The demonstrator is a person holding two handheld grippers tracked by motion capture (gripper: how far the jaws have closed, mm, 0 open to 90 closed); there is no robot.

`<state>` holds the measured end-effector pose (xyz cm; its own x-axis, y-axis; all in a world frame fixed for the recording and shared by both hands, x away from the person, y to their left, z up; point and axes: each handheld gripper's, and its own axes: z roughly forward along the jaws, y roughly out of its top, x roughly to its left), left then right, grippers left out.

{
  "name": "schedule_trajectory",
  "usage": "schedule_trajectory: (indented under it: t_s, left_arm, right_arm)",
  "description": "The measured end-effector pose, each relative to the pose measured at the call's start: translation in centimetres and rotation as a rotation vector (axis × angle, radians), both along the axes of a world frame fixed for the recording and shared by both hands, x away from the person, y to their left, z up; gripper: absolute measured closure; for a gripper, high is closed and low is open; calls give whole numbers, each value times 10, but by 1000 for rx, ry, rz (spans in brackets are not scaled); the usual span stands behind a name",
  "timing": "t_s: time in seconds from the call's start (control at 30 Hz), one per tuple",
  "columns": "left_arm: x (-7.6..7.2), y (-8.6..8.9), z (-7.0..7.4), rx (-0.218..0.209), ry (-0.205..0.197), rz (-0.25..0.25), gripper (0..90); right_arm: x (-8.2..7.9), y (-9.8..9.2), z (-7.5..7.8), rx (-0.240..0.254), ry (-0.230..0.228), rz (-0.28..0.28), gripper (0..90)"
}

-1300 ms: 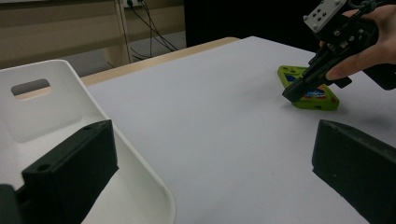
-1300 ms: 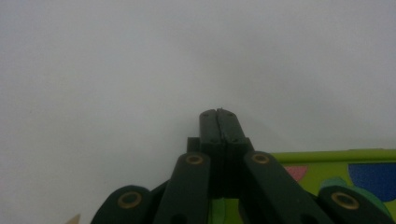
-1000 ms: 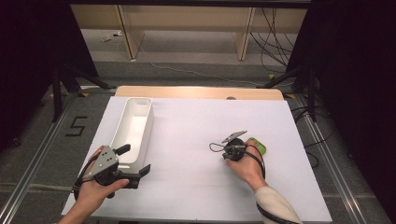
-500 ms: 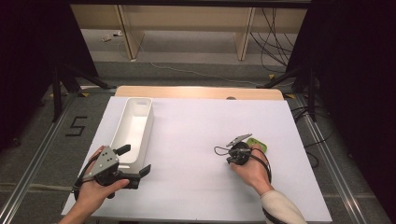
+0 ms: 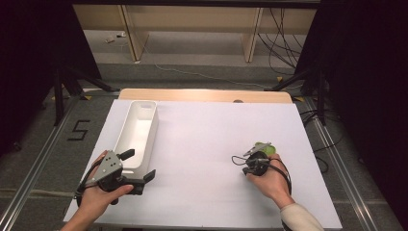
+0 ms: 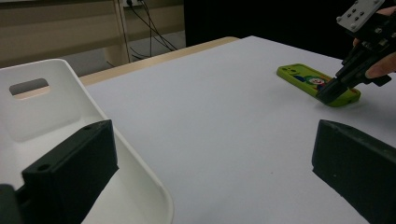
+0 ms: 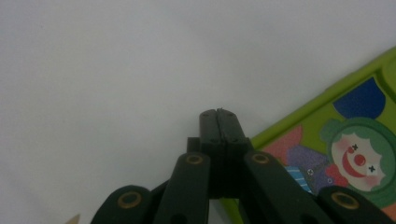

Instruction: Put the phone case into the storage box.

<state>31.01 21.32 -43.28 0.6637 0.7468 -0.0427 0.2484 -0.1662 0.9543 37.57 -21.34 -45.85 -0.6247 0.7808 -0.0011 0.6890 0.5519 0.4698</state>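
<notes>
A green phone case (image 5: 264, 147) with a clown picture (image 7: 357, 156) lies flat on the white table at the right. My right gripper (image 5: 256, 155) is shut, nothing between its jaws, and its tip (image 7: 218, 115) is down at the case's long edge; the left gripper view shows that tip (image 6: 328, 94) touching the near end of the case (image 6: 306, 78). My left gripper (image 5: 139, 166) is held still at the table's near left, open and empty, one jaw over the end of the white bin (image 5: 139, 130).
The long white bin (image 6: 51, 116) stands lengthwise at the table's left, with nothing in it. Wide bare white tabletop (image 5: 207, 144) lies between the two hands. A wooden strip (image 5: 202, 95) runs along the far edge; black cables (image 5: 284, 33) lie on the floor beyond.
My right hand has slid right and toward the near edge, its shut tip now against the case's near end. The case has hardly shifted. My left hand stayed put.
</notes>
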Motion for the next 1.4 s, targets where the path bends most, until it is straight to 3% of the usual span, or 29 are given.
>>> schedule_trajectory:
  t_s: [1.07, 1.4]
  left_arm:
    - [0, 0, 0, -1, 0, 0, 0]
    - [0, 0, 0, -3, 0, -2, 0]
  right_arm:
    - [-28, -68, 5, 2, 39, -109, 900]
    - [-30, -78, 6, -8, 42, -133, 900]
